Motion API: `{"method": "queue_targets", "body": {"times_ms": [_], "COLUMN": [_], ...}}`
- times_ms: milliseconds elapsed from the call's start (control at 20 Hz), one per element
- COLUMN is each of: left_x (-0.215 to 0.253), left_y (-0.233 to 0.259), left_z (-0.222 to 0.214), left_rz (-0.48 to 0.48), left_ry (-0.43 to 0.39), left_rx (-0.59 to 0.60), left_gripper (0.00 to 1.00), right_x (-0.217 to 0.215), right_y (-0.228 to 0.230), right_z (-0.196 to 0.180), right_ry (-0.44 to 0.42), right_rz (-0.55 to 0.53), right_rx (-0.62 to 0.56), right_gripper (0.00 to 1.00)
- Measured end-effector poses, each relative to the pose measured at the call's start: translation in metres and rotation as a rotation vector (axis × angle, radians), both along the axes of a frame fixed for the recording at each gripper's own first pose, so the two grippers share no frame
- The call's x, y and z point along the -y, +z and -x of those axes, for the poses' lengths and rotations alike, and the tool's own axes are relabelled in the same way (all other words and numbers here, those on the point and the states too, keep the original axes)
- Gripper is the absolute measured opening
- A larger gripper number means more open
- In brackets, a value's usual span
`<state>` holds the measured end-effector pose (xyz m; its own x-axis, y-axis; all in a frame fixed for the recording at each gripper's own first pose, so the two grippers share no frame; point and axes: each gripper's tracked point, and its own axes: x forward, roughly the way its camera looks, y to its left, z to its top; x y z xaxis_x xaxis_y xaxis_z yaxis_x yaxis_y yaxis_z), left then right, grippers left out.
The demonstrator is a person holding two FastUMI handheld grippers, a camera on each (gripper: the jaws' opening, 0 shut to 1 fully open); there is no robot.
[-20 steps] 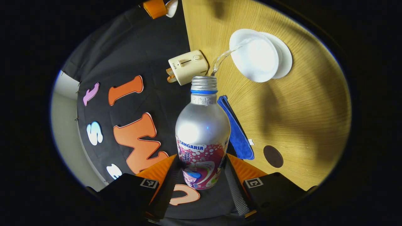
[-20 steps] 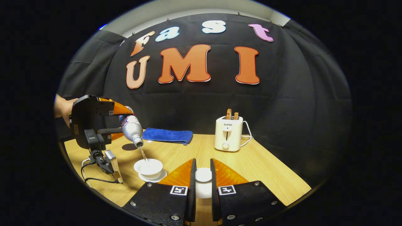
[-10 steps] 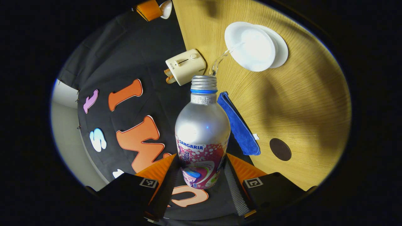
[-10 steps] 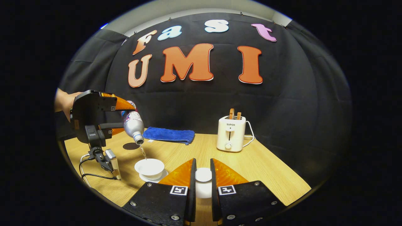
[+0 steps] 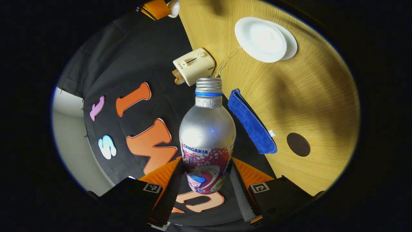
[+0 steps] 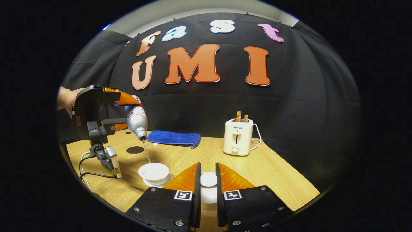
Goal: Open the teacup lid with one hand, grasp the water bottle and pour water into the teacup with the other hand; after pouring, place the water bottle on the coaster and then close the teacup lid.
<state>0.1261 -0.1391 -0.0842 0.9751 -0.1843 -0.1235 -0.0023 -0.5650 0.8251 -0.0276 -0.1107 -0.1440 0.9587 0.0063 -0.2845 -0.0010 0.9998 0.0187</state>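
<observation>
Open tabletop [image 6: 257, 175] between teacup [image 6: 154, 171] and toaster [image 6: 237, 136]. Bare wood around the coaster [image 6: 135, 149], with blue cloth [image 6: 173, 138] just behind it. Above the teacup, blocked by tilted water bottle [image 6: 137, 119] and left gripper [image 6: 124, 113].

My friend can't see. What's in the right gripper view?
The left gripper tips a bottle, pouring water into a white teacup. Up close, the right gripper holds the lid. Behind are a coaster, blue cloth and toaster.
</observation>
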Motion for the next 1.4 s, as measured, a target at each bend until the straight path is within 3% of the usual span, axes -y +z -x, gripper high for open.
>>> {"method": "queue_targets", "body": {"times_ms": [750, 1200, 1400], "left_x": [0.017, 0.02, 0.015], "left_y": [-0.024, -0.02, -0.018], "left_z": [0.012, 0.013, 0.014], "left_rz": [-0.044, 0.014, 0.088], "left_ry": [-0.056, -0.071, -0.068], "left_rx": [-0.013, -0.003, 0.0], "left_gripper": [0.84, 0.84, 0.84], "right_x": [-0.014, -0.036, -0.04], "right_y": [0.011, 0.024, 0.023], "right_z": [0.001, -0.009, -0.01], "right_ry": [0.033, 0.07, 0.072], "right_rz": [0.0, 0.004, 0.007], "right_rx": [0.021, 0.044, 0.038], "right_gripper": [0.21, 0.21, 0.21]}}
